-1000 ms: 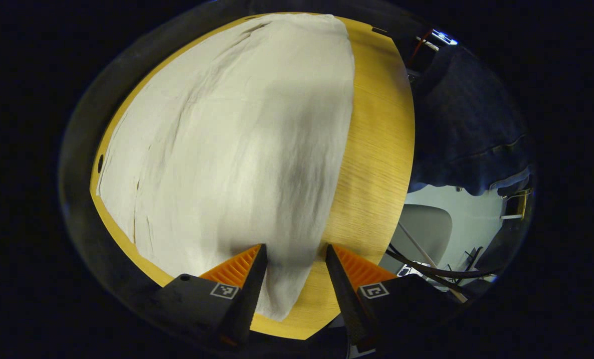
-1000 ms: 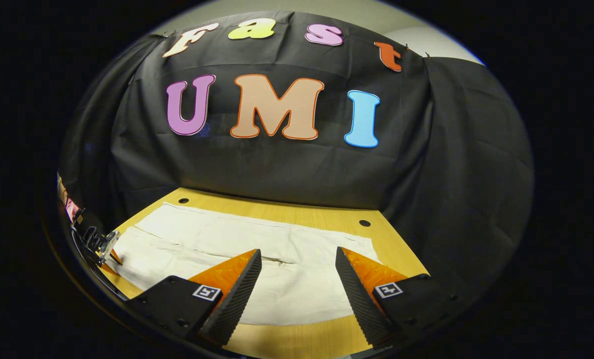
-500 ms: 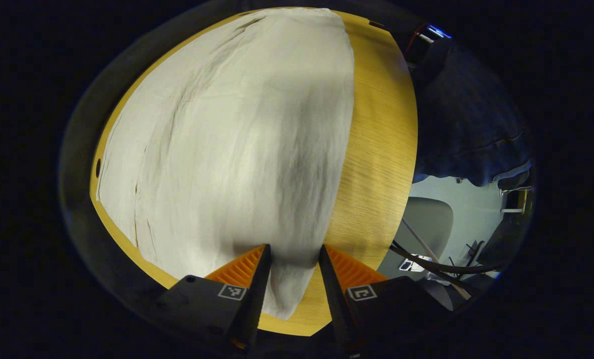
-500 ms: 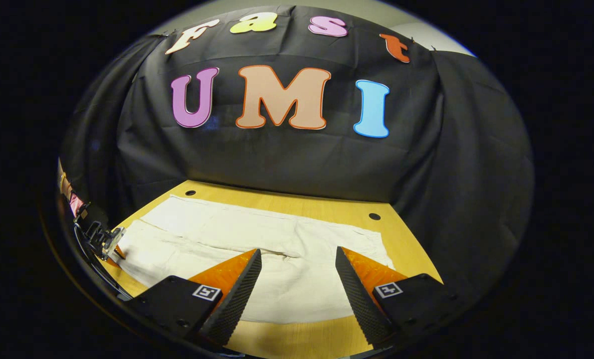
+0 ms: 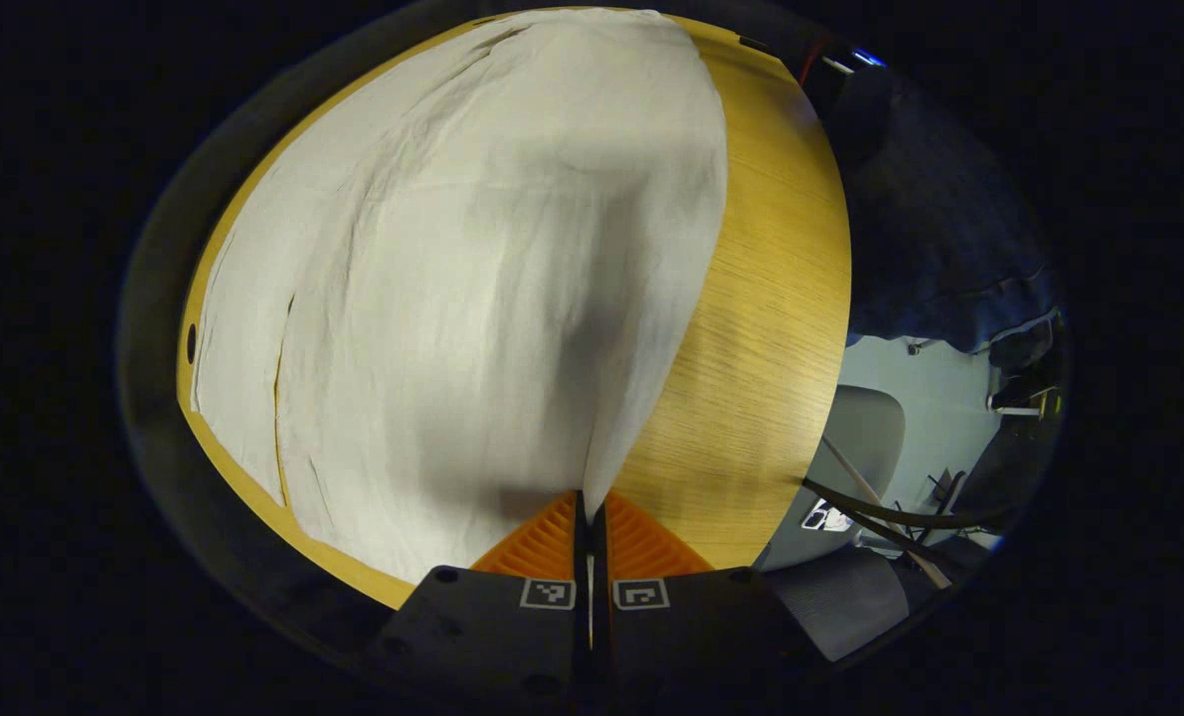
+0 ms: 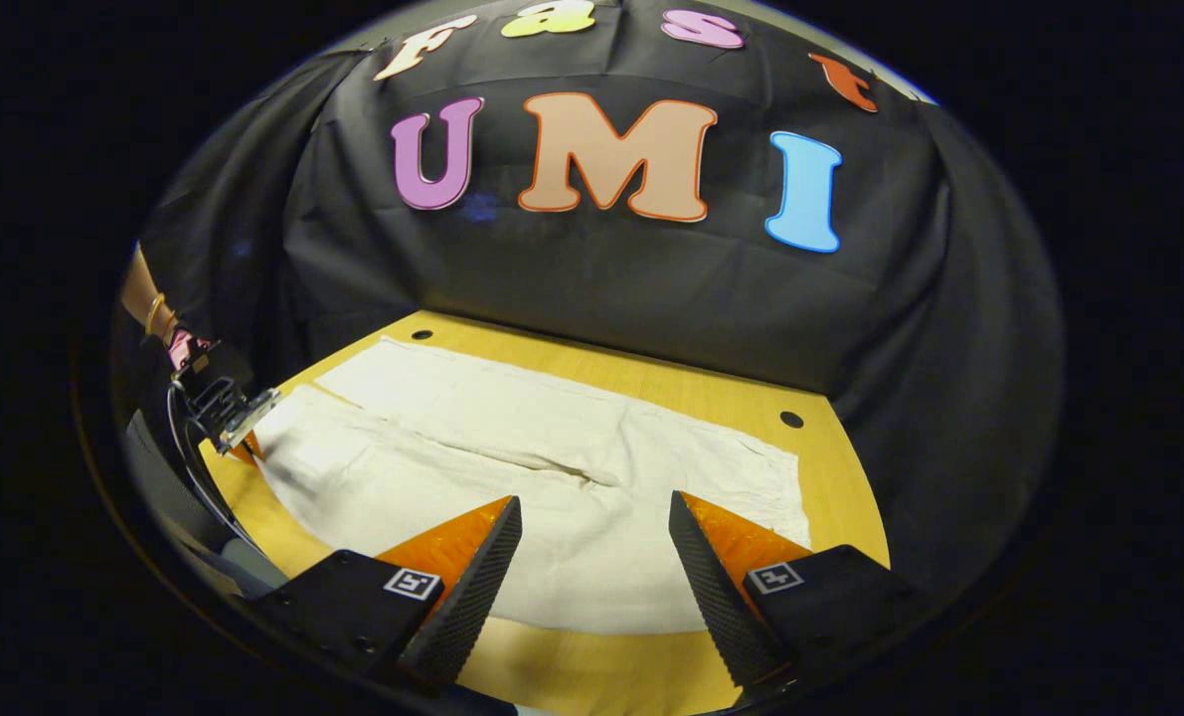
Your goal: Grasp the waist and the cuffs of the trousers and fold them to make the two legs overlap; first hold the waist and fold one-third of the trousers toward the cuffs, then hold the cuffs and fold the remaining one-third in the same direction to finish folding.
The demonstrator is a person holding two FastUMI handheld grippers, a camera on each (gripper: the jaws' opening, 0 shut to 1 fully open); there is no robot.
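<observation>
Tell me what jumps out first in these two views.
The pale trousers spread flat over most of the wooden table, both legs side by side. In the left gripper view, the left gripper is shut on the near edge of the cloth, which rises to the fingers in a ridge. In the right gripper view, the right gripper hangs open over the other end of the trousers.
</observation>
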